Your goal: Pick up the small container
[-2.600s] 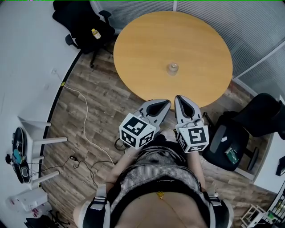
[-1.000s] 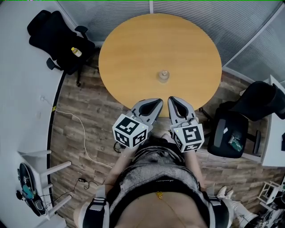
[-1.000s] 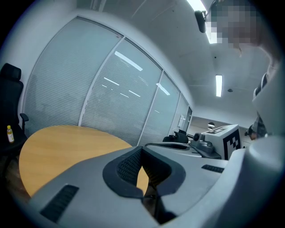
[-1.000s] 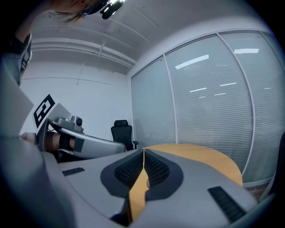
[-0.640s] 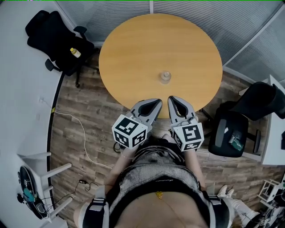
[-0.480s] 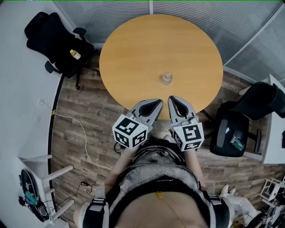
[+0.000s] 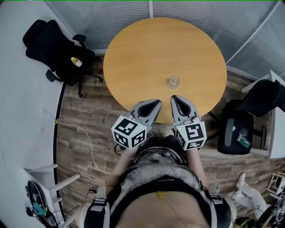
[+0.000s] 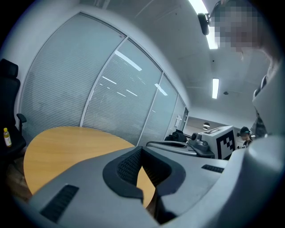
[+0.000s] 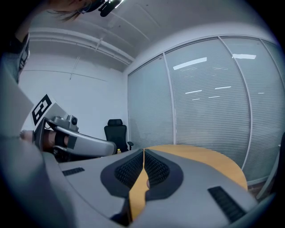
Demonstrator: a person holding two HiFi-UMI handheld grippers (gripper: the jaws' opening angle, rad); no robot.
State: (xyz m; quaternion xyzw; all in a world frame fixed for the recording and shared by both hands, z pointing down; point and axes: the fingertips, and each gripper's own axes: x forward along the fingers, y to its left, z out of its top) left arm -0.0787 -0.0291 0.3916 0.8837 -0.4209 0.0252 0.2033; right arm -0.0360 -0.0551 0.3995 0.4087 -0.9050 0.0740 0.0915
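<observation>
**Grippers at worktop edge, container untouched**

Position: both hand-held grippers are held side by side at the near rim of the round wooden worktop [image 7: 147, 53], tips pointing across it.

Left hand-held gripper [image 7: 156, 105]: the jaws are pressed together at the tips in its own view, with nothing between the pads. Only a sliver of worktop shows through the gap lower down. Its marker cube [image 7: 129, 132] sits at the rear, over the person's lap.

Right hand-held gripper [image 7: 175, 99]: the jaws are likewise pressed together, ribbed pads meeting along one line in its own view, empty. Its marker cube [image 7: 190, 136] is at the rear.

Small container [image 7: 173, 82]: a small clear piece standing upright on the worktop, alone. It lies straight ahead of the right hand-held gripper's tips, near but apart from them. From the left hand-held gripper it lies ahead and to the right. No jaw touches it.

Surroundings: far off to the left of the left hand-held gripper stands a black office chair [image 7: 53, 44] with a yellow bottle [image 7: 76, 61] on its seat. To the right of the right hand-held gripper is a second dark chair [image 7: 262, 95]. A pale cable [image 7: 84, 133] trails over the wood-plank floor [image 7: 89, 107] behind and left. Closed blinds [image 7: 107, 11] line the glass wall beyond the worktop.
</observation>
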